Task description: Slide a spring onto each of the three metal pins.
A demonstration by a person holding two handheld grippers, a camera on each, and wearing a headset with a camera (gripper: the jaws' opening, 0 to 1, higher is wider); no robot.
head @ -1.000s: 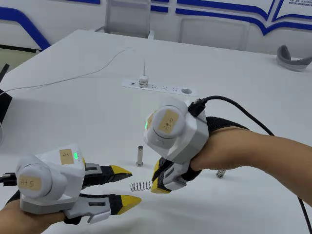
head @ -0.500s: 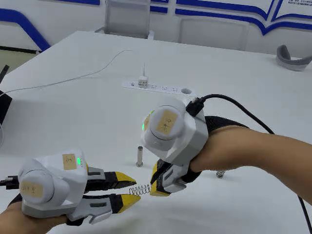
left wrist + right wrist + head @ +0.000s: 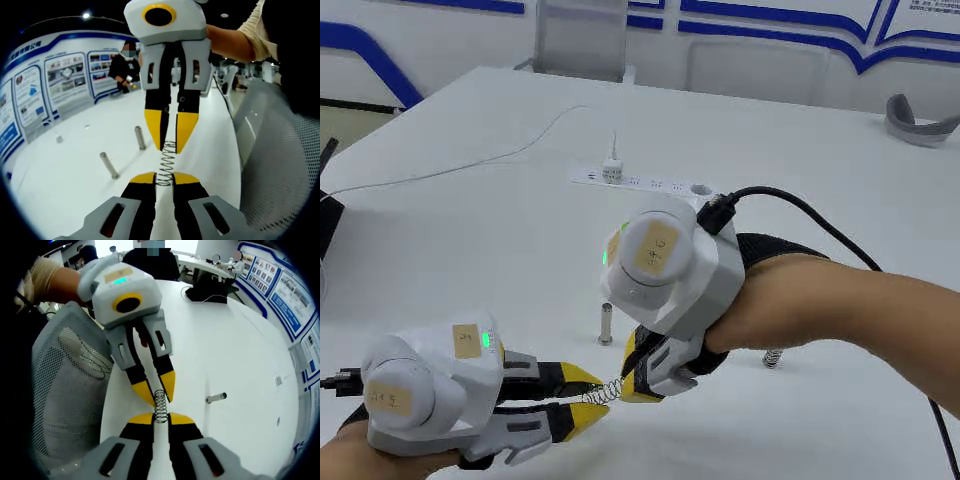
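Two grippers: both of mine meet tip to tip on one spring (image 3: 605, 390), low and left of centre in the head view.
Left gripper (image 3: 598, 398): sits at the lower left of the head view, with its tips pointing right. In the left gripper view its two yellow tips press on the lower end of the spring from both sides, clamped on it.
Right gripper (image 3: 633, 383): sits at centre frame in the head view, on my right hand, with its tips pointing down and left. In the right gripper view its yellow tips are drawn together on the near end of the spring, clamped on it.
Spring position: runs in a straight line from one pair of tips to the other. I cannot tell whether it touches the desk (image 3: 500, 250).
Upright pin (image 3: 606, 322): stands on the desk just above the spring in the head view, just left of the right gripper's body, and is apart from both pairs of tips.
Second pin (image 3: 140, 137): in the left gripper view it stands above and right of the upright pin, left of the right gripper's tips. Its shaft looks ribbed, like coils wrapped round it.
Power strip (image 3: 645, 181): lies at upper centre of the head view, well apart from the pins. A white cable (image 3: 470, 160) runs from it toward the left edge.
Black cable (image 3: 800, 215): leaves the top of the right gripper and arcs toward the lower right corner.
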